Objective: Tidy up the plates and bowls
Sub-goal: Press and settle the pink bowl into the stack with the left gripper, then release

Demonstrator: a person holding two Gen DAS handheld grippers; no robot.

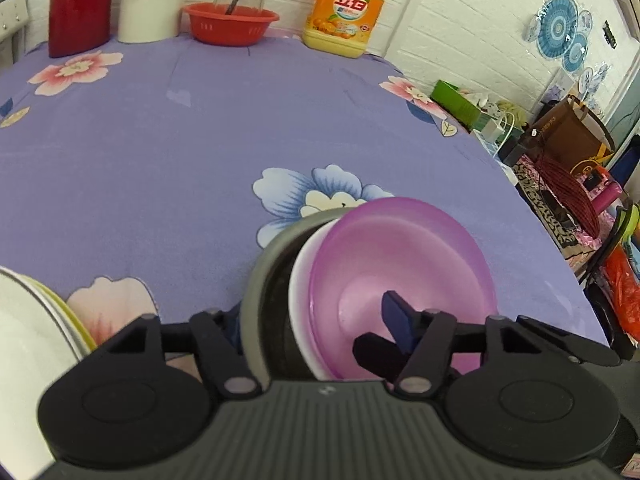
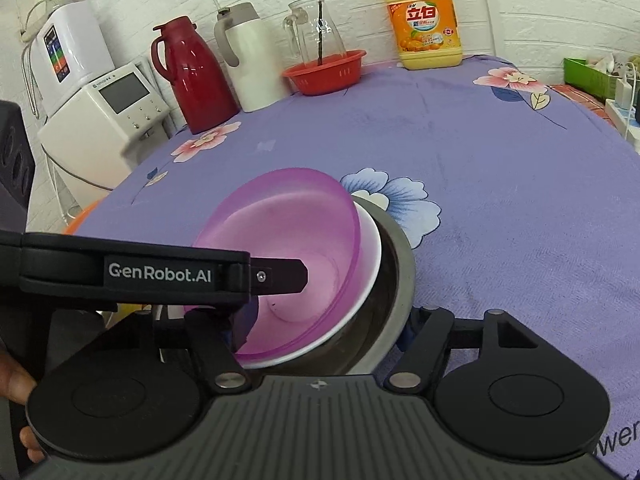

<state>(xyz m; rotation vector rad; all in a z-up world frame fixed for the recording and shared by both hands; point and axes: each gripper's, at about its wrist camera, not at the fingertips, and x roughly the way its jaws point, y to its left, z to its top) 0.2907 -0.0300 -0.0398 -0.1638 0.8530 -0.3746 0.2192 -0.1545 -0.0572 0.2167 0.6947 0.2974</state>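
Purple flowered tablecloth (image 1: 160, 152) spread across the whole table, seen again from the right wrist (image 2: 500, 184). Along the far edge, against the white brick wall: red thermos (image 2: 188, 76), white thermos jug (image 2: 252, 60), glass pitcher (image 2: 316, 28) standing in a red basket (image 2: 326, 70), yellow detergent jug (image 2: 426, 20). Beyond the left table edge, a white appliance (image 2: 104, 116).

Near the front of the cloth, a nested stack tilted on edge: grey metal bowl (image 1: 264, 280) outermost, white bowl (image 1: 302, 280) inside it, translucent purple bowl (image 1: 400, 272) innermost, mouth facing right in the left view. Same stack from the right wrist: grey metal bowl (image 2: 396, 276), white bowl (image 2: 372, 256), purple bowl (image 2: 288, 240), mouth facing left.

Left gripper (image 1: 320, 320) straddling the stack's rims, one blue-padded finger inside the purple bowl, the other behind the grey bowl's outer wall; clamped on the stack. Right gripper (image 2: 320, 324) likewise straddling the same rims from the opposite side, one finger inside the purple bowl, one outside the grey wall; actual pad contact cannot be told.

At the lower left of the left view, the rim of stacked plates (image 1: 52, 312), white with a yellow edge.
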